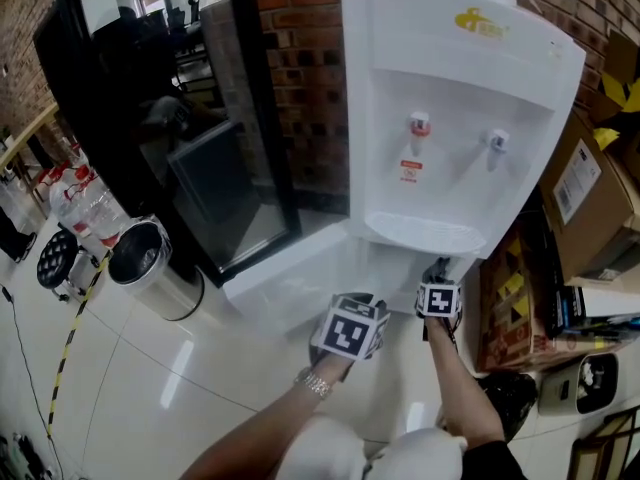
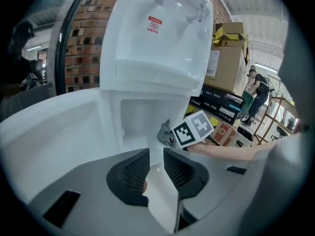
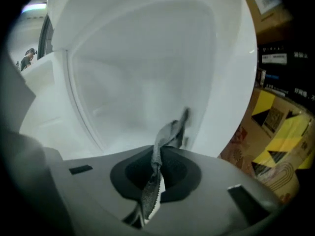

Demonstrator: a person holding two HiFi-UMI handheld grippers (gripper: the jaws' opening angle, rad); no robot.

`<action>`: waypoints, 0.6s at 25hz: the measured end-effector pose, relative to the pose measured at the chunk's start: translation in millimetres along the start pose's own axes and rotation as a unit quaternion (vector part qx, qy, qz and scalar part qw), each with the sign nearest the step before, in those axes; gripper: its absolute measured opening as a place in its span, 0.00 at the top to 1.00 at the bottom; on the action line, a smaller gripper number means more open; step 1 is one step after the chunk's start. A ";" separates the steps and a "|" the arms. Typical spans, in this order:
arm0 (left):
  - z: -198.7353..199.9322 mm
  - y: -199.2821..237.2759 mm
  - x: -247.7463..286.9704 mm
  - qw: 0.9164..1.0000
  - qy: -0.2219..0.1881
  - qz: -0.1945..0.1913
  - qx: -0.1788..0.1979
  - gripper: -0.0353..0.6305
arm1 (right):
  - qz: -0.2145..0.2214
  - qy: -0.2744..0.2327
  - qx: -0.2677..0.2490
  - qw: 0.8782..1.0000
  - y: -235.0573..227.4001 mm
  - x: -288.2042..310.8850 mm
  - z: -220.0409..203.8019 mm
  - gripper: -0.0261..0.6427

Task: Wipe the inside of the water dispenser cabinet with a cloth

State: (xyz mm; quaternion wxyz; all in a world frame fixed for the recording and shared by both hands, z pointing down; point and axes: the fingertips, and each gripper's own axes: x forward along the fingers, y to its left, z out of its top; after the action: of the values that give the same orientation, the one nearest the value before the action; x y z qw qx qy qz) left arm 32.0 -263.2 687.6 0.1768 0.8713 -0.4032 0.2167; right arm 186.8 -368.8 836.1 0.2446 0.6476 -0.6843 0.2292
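Observation:
The white water dispenser (image 1: 455,118) stands against a brick wall, and its lower cabinet (image 2: 142,114) is open, the white door (image 1: 285,268) swung out to the left. My right gripper (image 1: 438,276) reaches into the cabinet mouth under the drip tray, shut on a grey cloth (image 3: 158,154) that sticks out ahead of its jaws against the white inside wall. From the left gripper view the cloth (image 2: 165,132) shows beside the right gripper's marker cube (image 2: 194,128). My left gripper (image 2: 156,167) hovers just outside the cabinet, jaws a little apart with nothing between them.
Left of the dispenser are a steel bin (image 1: 150,268), water bottles (image 1: 85,203) and a black glass-fronted unit (image 1: 170,118). Cardboard boxes (image 1: 590,188) and clutter crowd the right side. A person (image 2: 258,90) stands far off to the right.

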 end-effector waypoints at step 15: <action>9.7 -10.8 0.8 1.000 -0.017 -0.013 -0.001 0.81 | -0.023 -0.085 -0.054 0.995 6.4 -32.8 59.3 0.94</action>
State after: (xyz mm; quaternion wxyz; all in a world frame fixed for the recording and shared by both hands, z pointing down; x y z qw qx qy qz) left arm 43.2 -261.7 678.4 0.1737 0.8801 -0.3946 0.1990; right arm 179.6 -380.5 769.4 0.2249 0.6659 -0.6993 0.1303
